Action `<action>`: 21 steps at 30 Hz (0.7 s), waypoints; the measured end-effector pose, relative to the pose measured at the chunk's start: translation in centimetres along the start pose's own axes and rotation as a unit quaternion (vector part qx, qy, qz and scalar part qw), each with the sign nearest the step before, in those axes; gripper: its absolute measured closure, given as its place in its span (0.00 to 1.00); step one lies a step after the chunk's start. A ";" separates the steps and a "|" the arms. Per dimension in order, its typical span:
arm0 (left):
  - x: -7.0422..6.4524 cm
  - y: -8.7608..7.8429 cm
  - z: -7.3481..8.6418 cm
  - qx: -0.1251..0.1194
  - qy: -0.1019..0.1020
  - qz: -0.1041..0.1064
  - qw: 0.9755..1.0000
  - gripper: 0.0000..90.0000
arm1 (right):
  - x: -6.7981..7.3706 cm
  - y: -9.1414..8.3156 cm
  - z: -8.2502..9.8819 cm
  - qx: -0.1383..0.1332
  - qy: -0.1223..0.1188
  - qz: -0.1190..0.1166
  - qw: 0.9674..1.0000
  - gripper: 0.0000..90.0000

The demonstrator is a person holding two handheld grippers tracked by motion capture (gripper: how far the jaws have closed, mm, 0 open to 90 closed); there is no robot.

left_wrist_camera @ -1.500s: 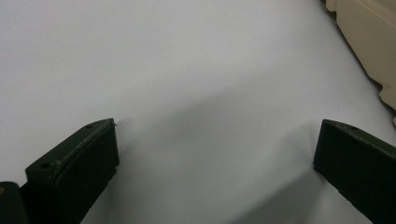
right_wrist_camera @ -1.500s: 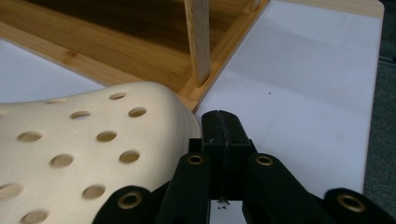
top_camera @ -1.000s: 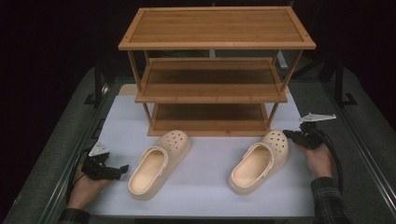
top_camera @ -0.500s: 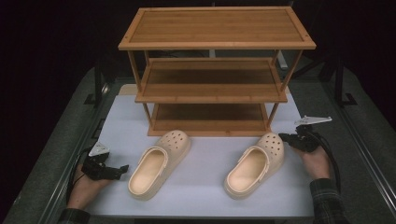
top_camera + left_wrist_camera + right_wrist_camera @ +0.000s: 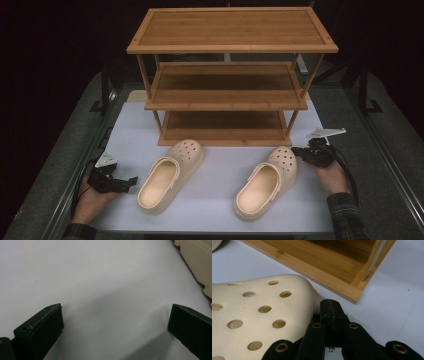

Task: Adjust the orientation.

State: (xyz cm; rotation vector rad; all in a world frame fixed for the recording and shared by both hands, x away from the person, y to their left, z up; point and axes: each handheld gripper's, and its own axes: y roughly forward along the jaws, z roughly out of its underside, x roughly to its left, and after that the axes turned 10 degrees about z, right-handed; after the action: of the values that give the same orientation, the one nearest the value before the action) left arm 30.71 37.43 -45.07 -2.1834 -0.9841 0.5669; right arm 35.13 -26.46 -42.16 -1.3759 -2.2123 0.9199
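Two cream clogs with holes in their toes lie on the white mat: the left clog (image 5: 170, 175) and the right clog (image 5: 267, 182), toes toward the rack. My right gripper (image 5: 296, 150) is shut with nothing between its jaws, and its tip rests against the right side of the right clog's toe (image 5: 262, 312). In the right gripper view the shut right gripper (image 5: 330, 306) points toward the rack's bottom shelf (image 5: 312, 262). My left gripper (image 5: 131, 181) lies on the mat just left of the left clog, open, apart from it. In the left gripper view the left gripper (image 5: 115, 320) has bare mat between its jaws, with the clog's edge (image 5: 197, 260) at the top right.
A three-tier bamboo rack (image 5: 230, 50) stands at the back of the white mat (image 5: 215, 165), its shelves bare. Dark table borders run along both sides. Open mat lies between the clogs and in front of them.
My right gripper has moved left, and the right clog has slid left and slightly toward the front with it. The left hand and left clog have stayed put.
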 end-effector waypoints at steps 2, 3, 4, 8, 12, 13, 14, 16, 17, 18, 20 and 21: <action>0.0 0.0 0.0 0.000 0.000 0.000 1.000 0.00 | 0.4 0.0 -0.1 0.001 -0.006 -0.003 1.000 1.00; 0.0 0.0 0.0 0.000 0.000 0.000 1.000 0.00 | 0.7 0.1 -0.1 0.001 -0.008 -0.006 1.000 1.00; 0.0 0.0 0.0 0.000 0.000 0.000 1.000 0.00 | 0.9 0.1 -0.1 0.003 -0.011 -0.009 1.000 1.00; 0.0 0.0 0.0 0.000 0.000 0.000 1.000 0.00 | 1.6 0.2 -0.2 0.007 -0.023 -0.009 1.000 1.00; 0.0 0.0 0.0 -0.001 0.000 0.000 1.000 0.00 | 1.4 0.0 -0.1 0.005 -0.018 -0.008 1.000 1.00; 0.0 0.0 0.0 -0.001 0.000 0.000 1.000 0.00 | 1.3 -0.2 0.0 0.006 -0.016 -0.004 1.000 1.00; 0.0 0.0 0.0 -0.001 0.000 0.000 1.000 0.00 | 1.2 -0.5 0.2 0.005 -0.014 0.000 1.000 1.00; 0.0 0.0 0.0 -0.001 0.000 0.000 1.000 0.00 | 0.9 -1.0 0.6 0.003 -0.006 0.001 1.000 1.00; 0.0 0.0 0.0 -0.001 0.000 0.000 1.000 0.00 | 0.8 -1.4 0.8 0.002 -0.003 0.001 1.000 1.00; 0.0 0.0 0.0 -0.001 0.000 0.000 1.000 0.00 | 0.8 -1.7 1.0 0.001 -0.003 0.001 1.000 1.00; 0.0 0.0 0.0 -0.001 0.000 0.000 1.000 0.00 | 0.8 -2.6 1.7 -0.003 0.000 -0.002 1.000 1.00; 0.0 0.0 0.0 -0.001 0.000 0.000 1.000 0.00 | 0.8 -2.6 1.7 -0.003 0.000 -0.002 1.000 1.00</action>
State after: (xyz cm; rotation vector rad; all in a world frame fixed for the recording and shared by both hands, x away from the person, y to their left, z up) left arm 30.70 37.42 -45.08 -2.1850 -0.9855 0.5665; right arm 31.96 -27.10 -41.58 -1.3731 -2.2199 0.9112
